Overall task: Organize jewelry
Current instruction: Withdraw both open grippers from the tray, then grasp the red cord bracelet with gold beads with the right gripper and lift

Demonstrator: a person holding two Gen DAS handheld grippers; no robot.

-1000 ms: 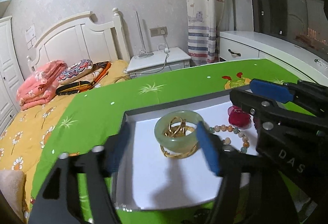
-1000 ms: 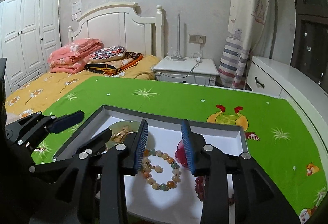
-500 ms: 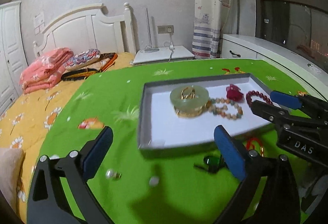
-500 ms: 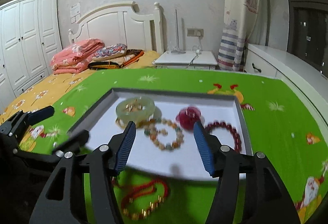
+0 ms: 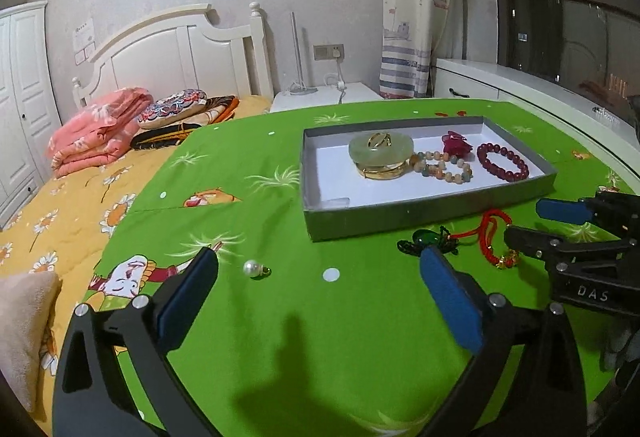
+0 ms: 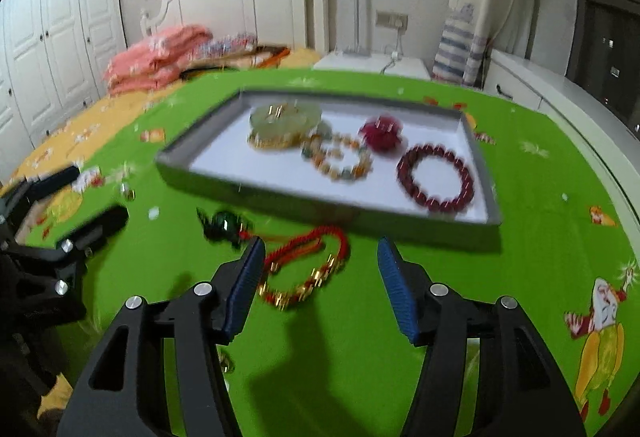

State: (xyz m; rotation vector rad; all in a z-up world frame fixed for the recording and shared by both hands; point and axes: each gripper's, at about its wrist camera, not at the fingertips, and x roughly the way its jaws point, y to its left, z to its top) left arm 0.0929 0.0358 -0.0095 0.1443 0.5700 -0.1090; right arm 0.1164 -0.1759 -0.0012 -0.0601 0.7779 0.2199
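A grey tray [image 5: 420,211] [image 6: 192,167] on the green cloth holds a jade bangle [image 5: 381,148] [image 6: 285,117] over gold bangles, a pale bead bracelet [image 5: 442,167] [image 6: 338,157], a red flower piece [image 5: 457,144] [image 6: 381,132] and a dark red bead bracelet [image 5: 502,161] [image 6: 436,179]. In front of the tray lie a red cord bracelet [image 5: 490,237] [image 6: 308,269], a green pendant [image 5: 428,241] [image 6: 224,225] and a pearl [image 5: 253,269]. My left gripper [image 5: 316,297] is open and empty, near the pearl. My right gripper [image 6: 320,285] is open and empty over the red cord bracelet.
A bed [image 5: 80,197] with pink folded bedding [image 5: 100,125] lies left of the table. A white nightstand [image 5: 320,97] and a white counter [image 5: 540,97] stand behind and to the right. The table edge runs along the right side.
Both grippers have pulled back from over the tray to the cloth in front of it and have opened wider. The loose cord bracelet, pendant and pearl have come into view.
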